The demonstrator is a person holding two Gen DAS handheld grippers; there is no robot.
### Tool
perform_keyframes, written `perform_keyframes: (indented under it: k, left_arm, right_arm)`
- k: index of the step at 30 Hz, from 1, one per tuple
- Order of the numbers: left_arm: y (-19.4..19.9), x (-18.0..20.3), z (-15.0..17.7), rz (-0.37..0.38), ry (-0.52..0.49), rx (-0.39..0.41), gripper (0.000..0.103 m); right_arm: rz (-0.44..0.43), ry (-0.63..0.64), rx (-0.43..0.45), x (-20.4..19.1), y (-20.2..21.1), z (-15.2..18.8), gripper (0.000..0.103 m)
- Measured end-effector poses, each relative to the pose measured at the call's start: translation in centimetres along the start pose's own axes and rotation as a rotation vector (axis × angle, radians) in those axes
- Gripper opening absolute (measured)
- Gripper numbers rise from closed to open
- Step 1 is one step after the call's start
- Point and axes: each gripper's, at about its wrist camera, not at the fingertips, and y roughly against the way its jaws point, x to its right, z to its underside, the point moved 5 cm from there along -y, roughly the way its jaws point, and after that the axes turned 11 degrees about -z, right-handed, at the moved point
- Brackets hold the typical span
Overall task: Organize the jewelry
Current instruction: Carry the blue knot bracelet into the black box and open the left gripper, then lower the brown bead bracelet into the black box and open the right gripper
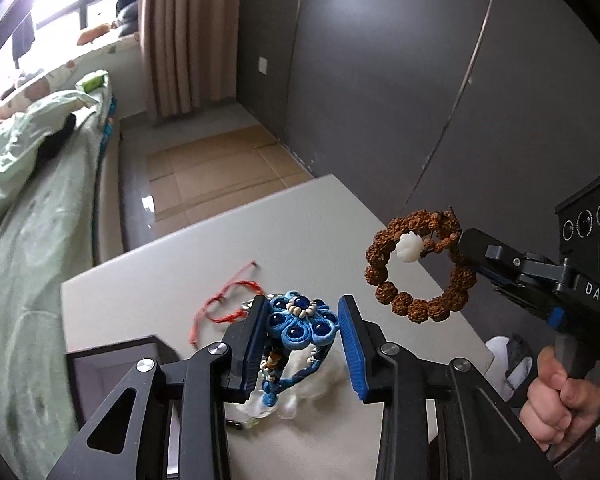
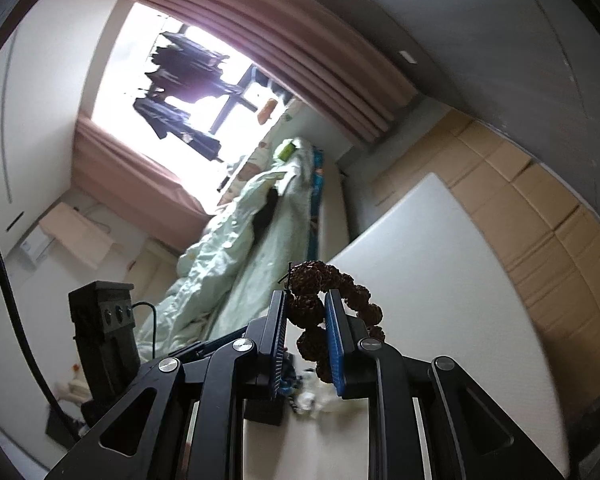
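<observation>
Right tongs (image 2: 306, 316) pinching bead bracelet (image 1: 418, 266), held in air above counter (image 1: 320, 220); left tongs (image 1: 302, 320) spread around blue flower ornament (image 1: 300, 320); red cord (image 1: 228, 300) on counter.

Brown bead bracelet (image 1: 420, 266), blue flower ornament (image 1: 302, 322)

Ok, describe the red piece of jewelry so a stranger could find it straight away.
Start at the white table. Just beyond the left gripper and the blue flower ornament between its jaws, the red cord bracelet lies flat, looped loosely. It is the only thin red string there; the brown bead bracelet is chunky and held in the air.
</observation>
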Motion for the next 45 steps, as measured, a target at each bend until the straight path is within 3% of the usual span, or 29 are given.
perform_keyframes:
  k: [10, 21, 25, 28, 30, 32, 45]
  left_arm:
    - [2.4, -4.9, 0.6, -0.079, 0.068, 0.045, 0.037]
    - [1.9, -10.0, 4.0, -0.164, 0.148, 0.024, 0.037]
    - [0.8, -10.8, 5.3, -0.155, 0.179, -0.008, 0.039]
    - [0.4, -11.4, 6.3, -0.169, 0.201, -0.031, 0.051]
    - [0.7, -11.7, 6.7, -0.165, 0.223, -0.016, 0.072]
    - [1.5, -11.8, 7.1, -0.174, 0.238, 0.014, 0.080]
    - [5.1, -15.1, 9.5, -0.265, 0.286, 0.082, 0.081]
  right_arm:
    - [-0.114, 0.048, -0.052, -3.3, -4.1, 1.4, 0.020]
    - [-0.141, 0.071, -0.100, -4.9, -7.5, 3.2, 0.020]
    - [-0.139, 0.081, -0.126, -5.4, -8.6, 4.0, 0.020]
    - [-0.142, 0.080, -0.144, -5.4, -9.4, 4.1, 0.020]
    - [-0.145, 0.081, -0.158, -5.6, -9.9, 4.5, 0.020]
    - [-0.144, 0.085, -0.171, -5.7, -10.3, 4.8, 0.020]
    - [-0.205, 0.068, -0.247, -7.2, -13.8, 7.3, 0.021]
